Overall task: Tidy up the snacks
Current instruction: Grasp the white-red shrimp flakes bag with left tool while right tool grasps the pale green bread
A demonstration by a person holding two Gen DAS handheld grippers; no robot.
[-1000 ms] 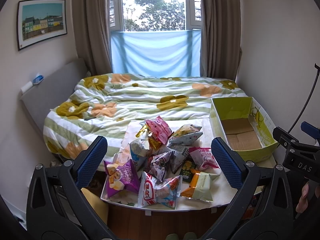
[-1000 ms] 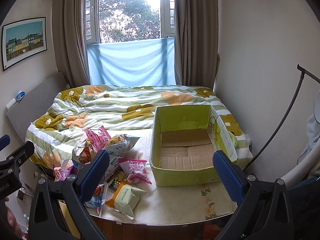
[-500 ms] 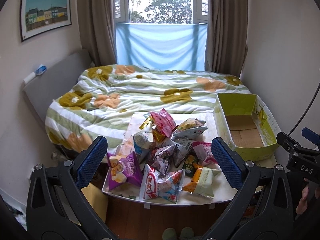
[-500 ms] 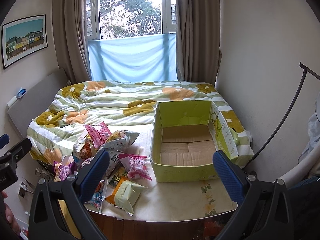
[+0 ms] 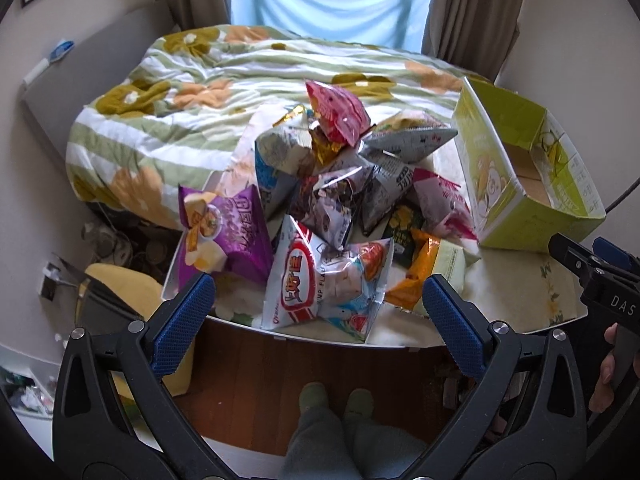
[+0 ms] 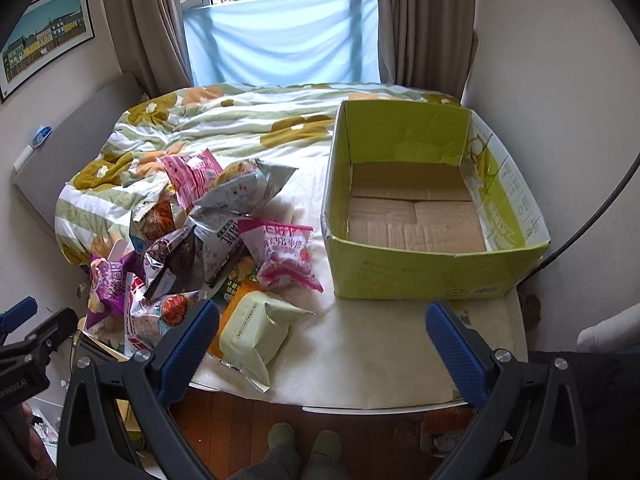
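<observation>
the person stands at the near edge of the white table [image 6: 360, 360], slippered feet [image 5: 336, 400] on the wood floor just below it, one gripper in each hand, both tipped downward over the tabletop. the left gripper [image 5: 318, 312] hangs above the near edge with its blue-padded fingers spread wide and nothing between them; between the pads sits the white and red shrimp-flavour bag [image 5: 328, 284], which lies on the table at the front of the heap. the right gripper [image 6: 322, 336] is held beside it to the right, jaws likewise wide apart and empty, its left pad over the pale green packet [image 6: 256, 328] and its right pad over bare table in front of the box. a hand [image 5: 608, 376] grips the right tool's handle at the edge of the left view.

a little further in, the snack pile [image 5: 340, 184] covers the left half of the table: a purple bag [image 5: 224, 236] at the near left, an orange packet [image 5: 416, 272] under the green one, a pink and white bag [image 6: 284, 252] toward the middle, dark foil bags behind, and a red-pink bag [image 5: 336, 112] sticking up at the top. to the right of the pile, apart from it, the green cardboard box [image 6: 420, 268] stands open with only its brown bottom showing.

beyond the table lies a bed with a flowered duvet [image 6: 224, 120], then the curtained window [image 6: 280, 36].
</observation>
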